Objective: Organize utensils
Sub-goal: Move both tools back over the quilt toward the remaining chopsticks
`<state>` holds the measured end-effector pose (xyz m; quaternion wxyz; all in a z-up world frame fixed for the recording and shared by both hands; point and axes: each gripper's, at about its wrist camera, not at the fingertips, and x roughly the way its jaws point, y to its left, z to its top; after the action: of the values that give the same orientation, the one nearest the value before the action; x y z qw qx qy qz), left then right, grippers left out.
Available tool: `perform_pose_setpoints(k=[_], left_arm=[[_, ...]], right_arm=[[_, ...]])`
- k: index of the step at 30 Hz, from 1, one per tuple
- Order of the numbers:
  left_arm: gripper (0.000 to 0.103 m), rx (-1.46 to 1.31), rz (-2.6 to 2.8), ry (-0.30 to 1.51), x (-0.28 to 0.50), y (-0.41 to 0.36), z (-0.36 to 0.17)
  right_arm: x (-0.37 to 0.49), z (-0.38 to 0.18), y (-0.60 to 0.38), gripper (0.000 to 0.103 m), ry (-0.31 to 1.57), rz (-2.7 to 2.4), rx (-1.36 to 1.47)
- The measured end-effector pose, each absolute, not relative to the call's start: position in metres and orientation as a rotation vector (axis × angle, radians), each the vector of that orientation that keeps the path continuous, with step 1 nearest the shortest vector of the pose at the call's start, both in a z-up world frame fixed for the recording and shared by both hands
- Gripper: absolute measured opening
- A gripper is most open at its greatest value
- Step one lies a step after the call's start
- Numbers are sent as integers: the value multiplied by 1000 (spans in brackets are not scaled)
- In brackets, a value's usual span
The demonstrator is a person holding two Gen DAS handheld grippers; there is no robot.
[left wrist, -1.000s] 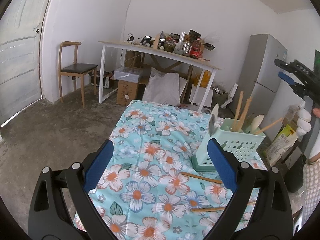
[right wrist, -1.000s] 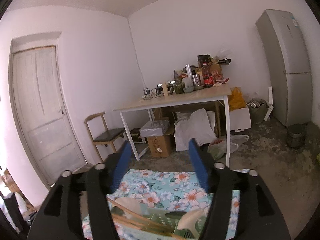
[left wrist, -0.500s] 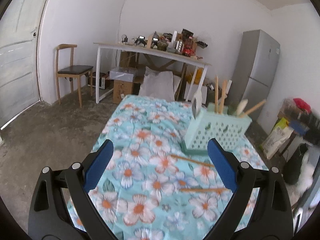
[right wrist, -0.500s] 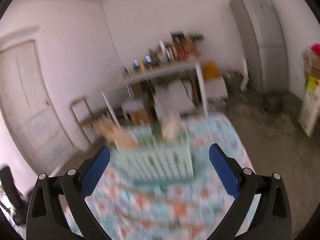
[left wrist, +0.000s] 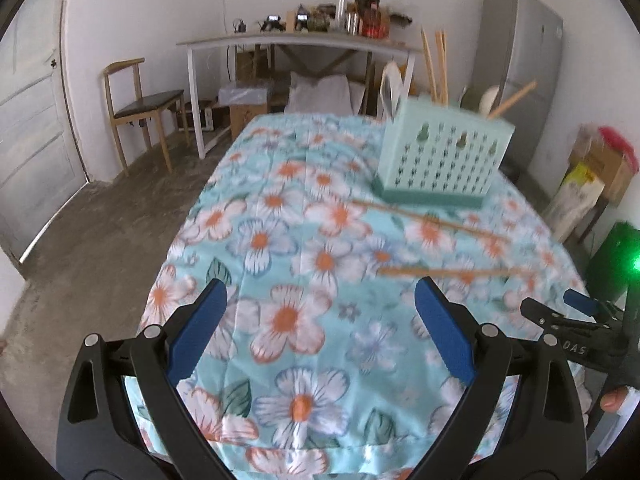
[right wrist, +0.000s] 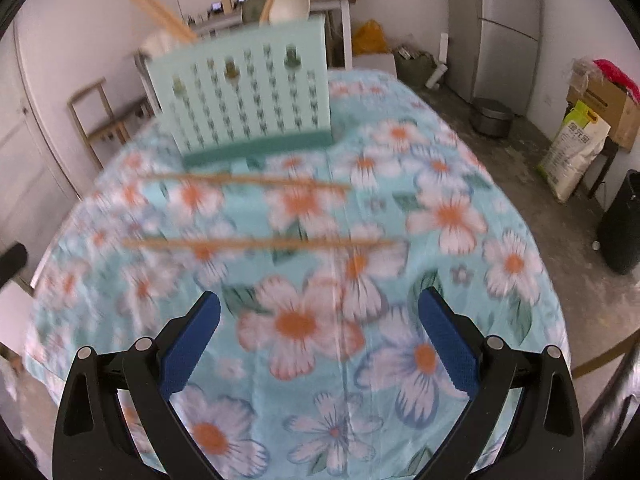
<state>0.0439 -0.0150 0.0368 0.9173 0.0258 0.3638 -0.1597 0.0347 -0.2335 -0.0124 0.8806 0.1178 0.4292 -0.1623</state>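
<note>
A mint-green perforated utensil holder (left wrist: 442,156) (right wrist: 246,92) stands on the floral tablecloth (left wrist: 304,264) (right wrist: 448,216), with chopsticks, spoons and a spatula sticking out of it. Two wooden chopsticks lie loose on the cloth in front of it, the far chopstick (left wrist: 430,219) (right wrist: 244,179) and the near chopstick (left wrist: 456,271) (right wrist: 260,243). My left gripper (left wrist: 320,308) is open over the near cloth, nothing between its blue pads. My right gripper (right wrist: 319,316) is open too, empty, hovering short of the near chopstick. In the left wrist view the right gripper (left wrist: 576,312) appears at the right edge.
A white desk (left wrist: 296,42) piled with clutter stands at the far wall, a wooden chair (left wrist: 140,100) to its left, a grey fridge (left wrist: 516,68) (right wrist: 496,28) to the right. Boxes and a sack (right wrist: 576,148) sit on the floor at the right.
Both grippers have dropped and tipped down toward the table; the right one swung from facing the far wall to looking at the cloth and chopsticks, and its jaws widened.
</note>
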Motion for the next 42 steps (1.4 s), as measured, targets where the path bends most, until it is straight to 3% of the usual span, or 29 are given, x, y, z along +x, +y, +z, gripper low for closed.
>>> perform_pose_setpoints(k=[4, 18, 42], left_arm=[[91, 78, -324, 785, 47, -19, 28], [91, 77, -310, 859, 59, -23, 7], [91, 86, -342, 844, 61, -33, 4]], right_arm=[[37, -32, -232, 96, 943, -336, 222], [19, -38, -222, 97, 798, -373, 190], [18, -41, -224, 98, 766, -358, 199]])
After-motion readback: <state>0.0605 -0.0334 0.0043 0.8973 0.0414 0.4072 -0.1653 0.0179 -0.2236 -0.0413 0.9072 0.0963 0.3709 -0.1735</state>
